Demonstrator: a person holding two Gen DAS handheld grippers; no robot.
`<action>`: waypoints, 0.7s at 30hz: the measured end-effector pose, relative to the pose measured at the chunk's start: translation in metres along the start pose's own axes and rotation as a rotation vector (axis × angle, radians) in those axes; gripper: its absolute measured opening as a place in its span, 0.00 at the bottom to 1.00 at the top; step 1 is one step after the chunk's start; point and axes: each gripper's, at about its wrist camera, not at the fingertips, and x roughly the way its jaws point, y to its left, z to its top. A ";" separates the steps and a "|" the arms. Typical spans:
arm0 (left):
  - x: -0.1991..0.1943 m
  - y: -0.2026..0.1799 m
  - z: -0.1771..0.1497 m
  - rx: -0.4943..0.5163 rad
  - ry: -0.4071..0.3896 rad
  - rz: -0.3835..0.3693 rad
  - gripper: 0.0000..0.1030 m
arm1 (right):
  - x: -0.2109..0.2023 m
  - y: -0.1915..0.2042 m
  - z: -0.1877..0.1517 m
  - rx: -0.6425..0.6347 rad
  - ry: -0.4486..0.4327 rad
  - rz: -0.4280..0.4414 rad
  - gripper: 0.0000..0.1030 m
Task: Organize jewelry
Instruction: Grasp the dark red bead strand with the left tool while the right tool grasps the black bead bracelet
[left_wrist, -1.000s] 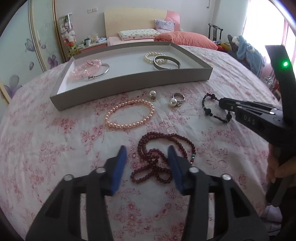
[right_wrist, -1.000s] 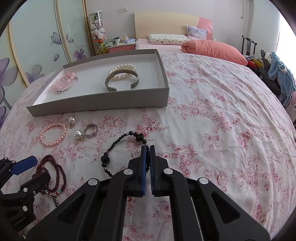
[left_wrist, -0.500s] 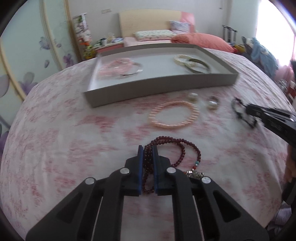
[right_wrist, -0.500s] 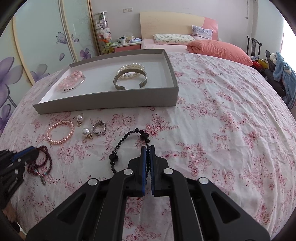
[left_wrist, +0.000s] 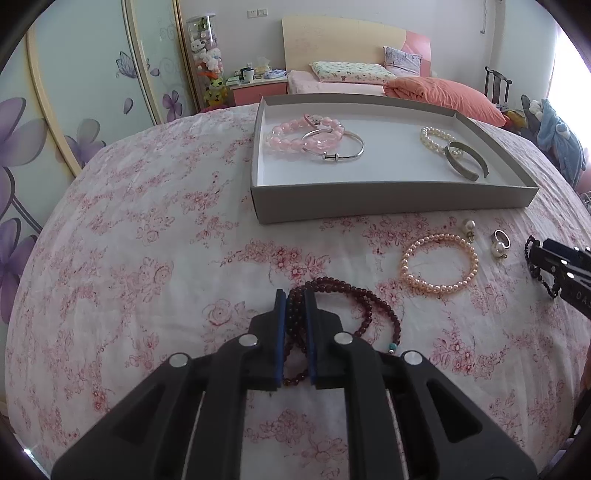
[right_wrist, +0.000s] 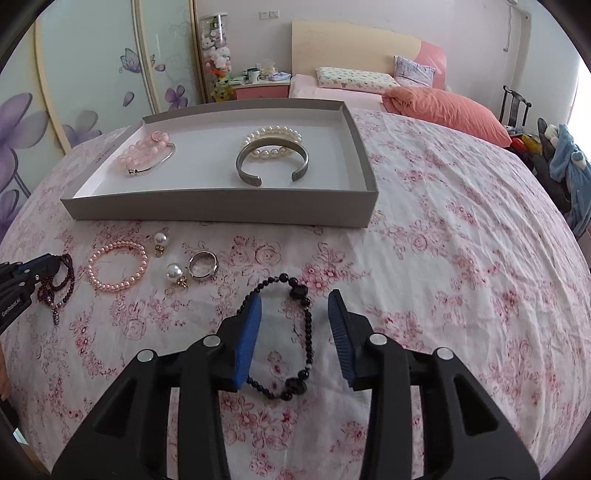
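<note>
Right hand-held gripper opening, black bracelet released

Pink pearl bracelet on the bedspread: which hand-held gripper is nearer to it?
Left. The left hand-held gripper, shut on the dark red bead necklace, sits just beside the pink pearl bracelet; the right hand-held gripper, opening around the black bead bracelet, is farther.

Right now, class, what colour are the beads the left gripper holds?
Dark red beads, clearest in the left wrist view.
</note>
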 end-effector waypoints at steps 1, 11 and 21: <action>0.000 0.000 0.000 0.001 -0.001 0.002 0.11 | 0.001 0.000 0.001 0.001 -0.001 0.004 0.36; 0.000 0.003 -0.001 -0.021 -0.004 -0.025 0.10 | -0.003 -0.006 0.000 0.037 -0.016 0.045 0.12; -0.010 0.019 0.001 -0.123 -0.029 -0.140 0.09 | -0.038 -0.010 0.009 0.092 -0.132 0.130 0.12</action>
